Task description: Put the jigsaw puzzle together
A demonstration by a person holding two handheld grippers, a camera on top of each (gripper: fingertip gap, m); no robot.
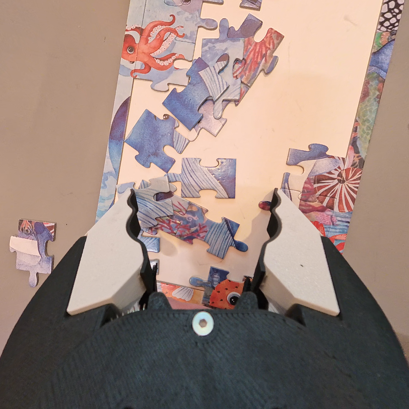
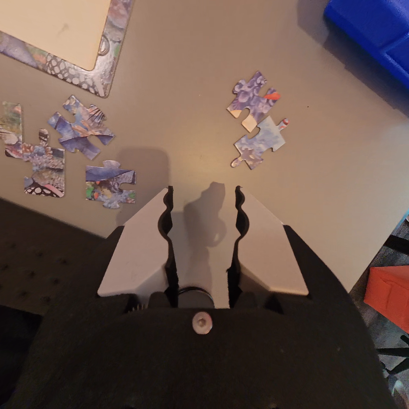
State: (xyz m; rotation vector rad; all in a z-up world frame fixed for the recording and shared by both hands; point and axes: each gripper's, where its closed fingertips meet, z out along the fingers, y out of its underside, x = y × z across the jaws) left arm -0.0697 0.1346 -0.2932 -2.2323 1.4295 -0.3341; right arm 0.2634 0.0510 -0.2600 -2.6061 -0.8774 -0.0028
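The puzzle tray (image 1: 287, 99) has a cream floor and a sea-picture border. An octopus section (image 1: 155, 46) is fitted at its far left, a shell section (image 1: 327, 186) at its right. Several loose blue pieces (image 1: 199, 93) lie piled in the middle. My left gripper (image 1: 202, 194) is open over the tray, with a striped and coral piece cluster (image 1: 188, 223) between its fingers, near the left finger. My right gripper (image 2: 203, 188) is open and empty above bare table. The tray's corner (image 2: 97, 73) shows at top left in the right wrist view.
One piece (image 1: 33, 250) lies on the table left of the tray. In the right wrist view several loose pieces (image 2: 77, 132) lie at left and two pieces (image 2: 256, 124) lie ahead right. A blue bin (image 2: 371, 33) stands at top right; a red box (image 2: 389, 294) sits below the table edge.
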